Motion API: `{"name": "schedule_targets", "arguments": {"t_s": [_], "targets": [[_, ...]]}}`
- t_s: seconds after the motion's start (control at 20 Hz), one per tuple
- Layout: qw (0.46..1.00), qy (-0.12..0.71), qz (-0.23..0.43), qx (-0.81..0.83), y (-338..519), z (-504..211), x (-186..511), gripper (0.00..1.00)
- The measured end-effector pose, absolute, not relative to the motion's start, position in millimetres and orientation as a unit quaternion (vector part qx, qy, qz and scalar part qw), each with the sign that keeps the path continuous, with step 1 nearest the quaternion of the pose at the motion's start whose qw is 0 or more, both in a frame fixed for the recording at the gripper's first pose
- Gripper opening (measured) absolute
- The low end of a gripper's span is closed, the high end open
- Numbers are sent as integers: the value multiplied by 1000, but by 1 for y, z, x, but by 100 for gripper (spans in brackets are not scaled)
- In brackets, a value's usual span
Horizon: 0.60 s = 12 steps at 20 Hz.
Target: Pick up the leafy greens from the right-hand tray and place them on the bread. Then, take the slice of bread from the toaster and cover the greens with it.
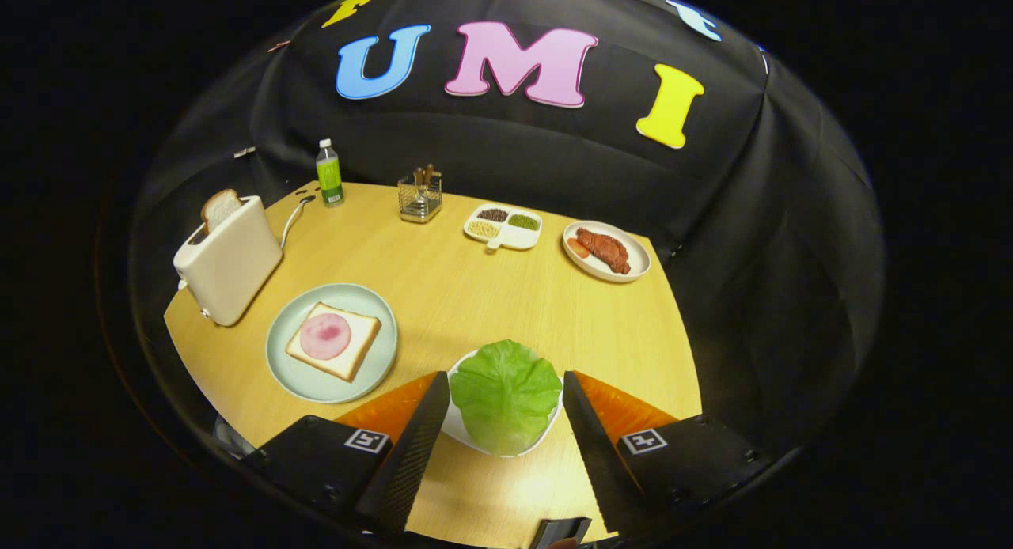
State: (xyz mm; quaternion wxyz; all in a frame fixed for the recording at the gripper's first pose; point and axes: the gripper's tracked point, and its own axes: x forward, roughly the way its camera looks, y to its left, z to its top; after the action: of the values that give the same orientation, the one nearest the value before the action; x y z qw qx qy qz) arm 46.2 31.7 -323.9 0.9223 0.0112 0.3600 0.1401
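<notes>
The gripper is hanging above the near edge of the table, tilted downward, with its two fingers spread wide apart and gripping nothing. The greens are lying between the fingertips on a white tray, and neither finger is clearly touching the leaf; the fingers are flanking the tray on either side.

To the left of the fingers, a pale green plate is carrying a slice of bread topped with a round pink slice of ham. Beyond that plate, a cream toaster is standing upright near the table's left edge, with a second slice sticking up out of its slot.

Along the far side of the table, a green-labelled bottle is standing beside the toaster's cord, a wire holder with utensils is sitting further right, then a divided dish of grains, and a white plate of meat well beyond the right finger.
</notes>
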Motion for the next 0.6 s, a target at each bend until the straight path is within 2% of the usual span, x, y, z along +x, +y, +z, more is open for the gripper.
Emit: {"name": "schedule_targets", "arguments": {"t_s": [0.15, 0.3, 0.5, 0.6], "targets": [[910, 388, 144, 22, 33, -363, 58, 77], [895, 416, 162, 15, 40, -395, 60, 76], [882, 437, 179, 0, 47, -427, 62, 67], [873, 451, 184, -3, 49, -440, 65, 66]]}}
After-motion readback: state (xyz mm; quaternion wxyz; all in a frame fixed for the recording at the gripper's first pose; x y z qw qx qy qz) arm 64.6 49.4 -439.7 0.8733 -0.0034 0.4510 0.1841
